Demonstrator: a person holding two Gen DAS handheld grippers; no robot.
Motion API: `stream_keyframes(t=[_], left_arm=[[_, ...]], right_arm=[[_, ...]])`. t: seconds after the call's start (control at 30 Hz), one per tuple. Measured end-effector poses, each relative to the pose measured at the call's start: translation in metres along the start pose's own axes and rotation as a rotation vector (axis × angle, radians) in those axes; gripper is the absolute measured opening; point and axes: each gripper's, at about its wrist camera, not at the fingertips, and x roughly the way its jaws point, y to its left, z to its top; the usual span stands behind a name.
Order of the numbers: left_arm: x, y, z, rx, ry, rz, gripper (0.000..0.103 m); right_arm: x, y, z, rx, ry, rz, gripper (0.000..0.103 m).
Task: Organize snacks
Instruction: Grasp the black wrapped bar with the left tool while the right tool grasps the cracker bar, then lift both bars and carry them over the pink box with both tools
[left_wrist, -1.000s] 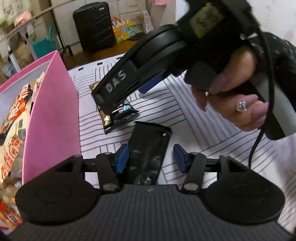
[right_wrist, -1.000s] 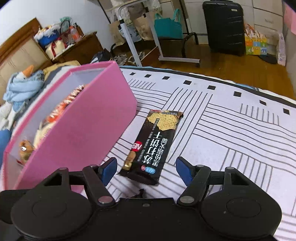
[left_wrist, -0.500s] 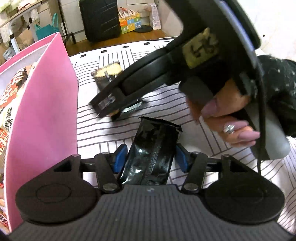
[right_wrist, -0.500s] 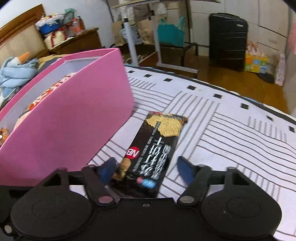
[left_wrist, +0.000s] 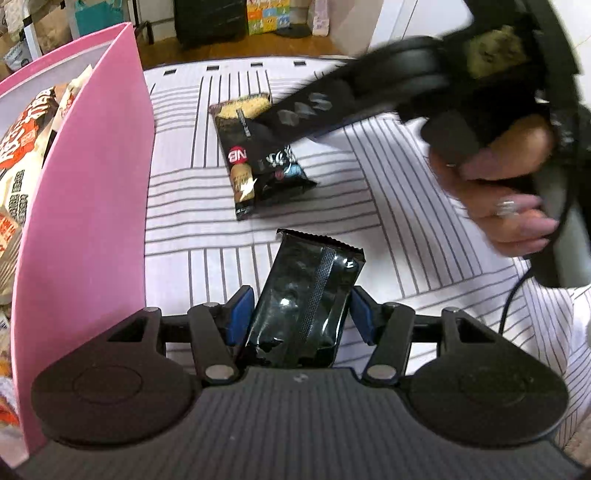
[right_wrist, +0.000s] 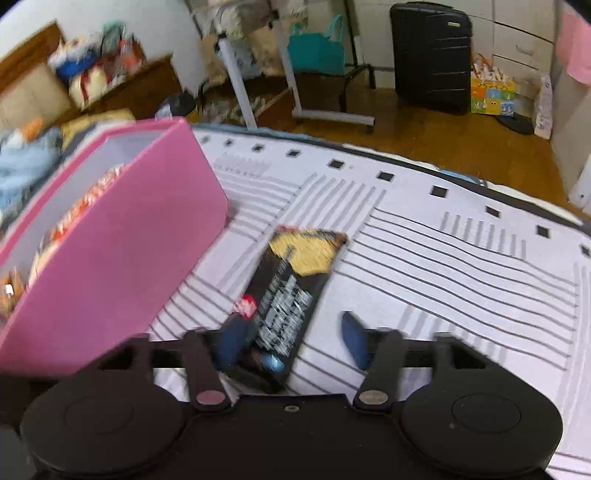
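A black cracker packet with a yellow cracker picture lies on the striped cloth beside the pink box. My right gripper straddles its near end with jaws opening; the left pad is at the packet's edge and the right pad stands clear. In the left wrist view that gripper reaches over the same packet, blurred. A second black packet lies foil seam up between the jaws of my left gripper. Those jaws are opening slightly, pads right at the packet's sides.
The pink box stands at the left and holds several orange and white snack bags. A hand grips the right tool. Beyond the cloth's far edge are wooden floor, a black suitcase and a white table leg.
My left gripper came down closer around the face-down packet and rolled a little. The right gripper slid further over the cracker packet, its jaws narrowing and then widening again.
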Motion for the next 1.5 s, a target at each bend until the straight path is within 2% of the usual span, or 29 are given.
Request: stream_keyframes(t=[0.07, 0.2, 0.3, 0.4, 0.57, 0.83, 1.07, 1.27, 1.5], left_arm=[[0.0, -0.001, -0.001, 0.0, 0.015, 0.008, 0.057], [0.003, 0.004, -0.001, -0.025, 0.02, -0.016, 0.057], [0.005, 0.007, 0.0, -0.038, 0.016, -0.027, 0.057], [0.002, 0.004, -0.008, 0.003, -0.009, -0.001, 0.054], [-0.001, -0.002, -0.013, 0.039, -0.027, 0.032, 0.053], [-0.005, -0.003, -0.01, 0.004, -0.024, 0.013, 0.052], [-0.017, -0.003, -0.011, -0.007, -0.055, 0.005, 0.052], [-0.035, -0.005, -0.017, -0.016, -0.082, -0.012, 0.052], [-0.057, -0.004, -0.033, -0.023, -0.071, -0.021, 0.052]], right_arm=[[0.012, 0.007, -0.004, -0.018, -0.019, -0.012, 0.07], [0.026, 0.028, -0.014, -0.155, -0.099, -0.101, 0.071], [0.027, 0.025, -0.014, -0.168, -0.124, -0.107, 0.071], [0.024, 0.022, -0.012, -0.199, -0.125, -0.123, 0.063], [0.018, 0.023, -0.012, -0.218, -0.095, -0.149, 0.062], [-0.001, 0.018, -0.017, -0.148, -0.053, -0.158, 0.061], [-0.024, 0.016, -0.03, -0.059, -0.052, -0.175, 0.061], [-0.048, 0.019, -0.046, 0.012, -0.065, -0.2, 0.061], [-0.086, 0.033, -0.065, 0.039, -0.056, -0.235, 0.061]])
